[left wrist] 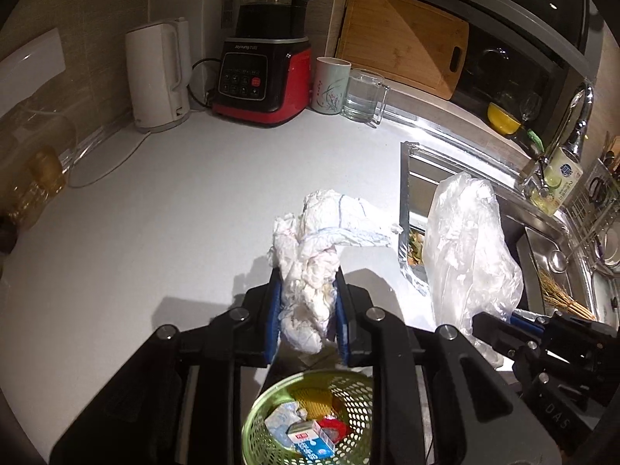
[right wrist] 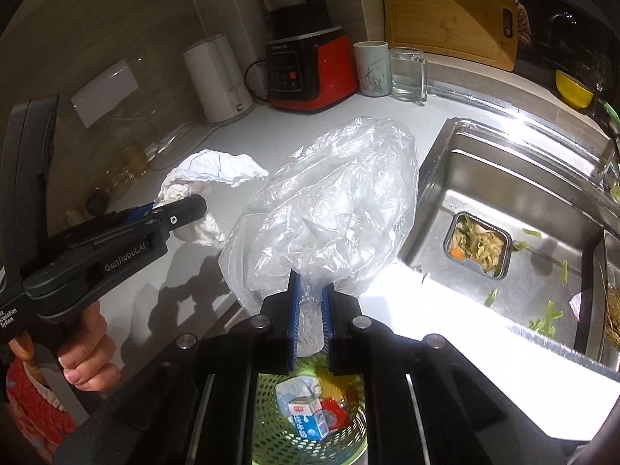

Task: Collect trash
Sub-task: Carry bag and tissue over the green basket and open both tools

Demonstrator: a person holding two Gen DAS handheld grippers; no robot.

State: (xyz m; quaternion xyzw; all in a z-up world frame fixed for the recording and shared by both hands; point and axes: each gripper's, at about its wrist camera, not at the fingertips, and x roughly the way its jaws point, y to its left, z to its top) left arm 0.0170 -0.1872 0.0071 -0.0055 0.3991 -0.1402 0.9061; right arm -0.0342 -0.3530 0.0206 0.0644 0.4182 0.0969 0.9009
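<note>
Left wrist view: left gripper (left wrist: 308,310) is clenched on a crumpled wad of white tissue (left wrist: 310,248), blue pads pressing it from both sides. The wad is held above the counter (left wrist: 174,201), its loose end fanning out past the fingertips. Green bin (left wrist: 348,395) sits directly below the gripper; inside it lie a small blue-and-white carton (left wrist: 310,440), a yellow net (left wrist: 314,399), a red wrapper (left wrist: 333,428) and crumpled paper (left wrist: 281,422).

Right wrist view: right gripper (right wrist: 310,310) is clenched on the gathered neck of a clear plastic bag (right wrist: 333,201), which billows up ahead of the fingers. The bag is held above the bin (right wrist: 348,434), right of the tissue (right wrist: 209,178) and left of the sink (right wrist: 465,178). The left gripper (right wrist: 182,209) shows left of the bag, with a hand (right wrist: 85,352) on its handle.

Sink holds a tray of food scraps (right wrist: 476,246) and stray green bits (right wrist: 550,310). Beyond the bin, along the wall: white kettle (left wrist: 157,73), red blender (left wrist: 263,73), cup (left wrist: 331,85), glass mug (left wrist: 364,95), and a cutting board (left wrist: 399,38) leaning upright.
</note>
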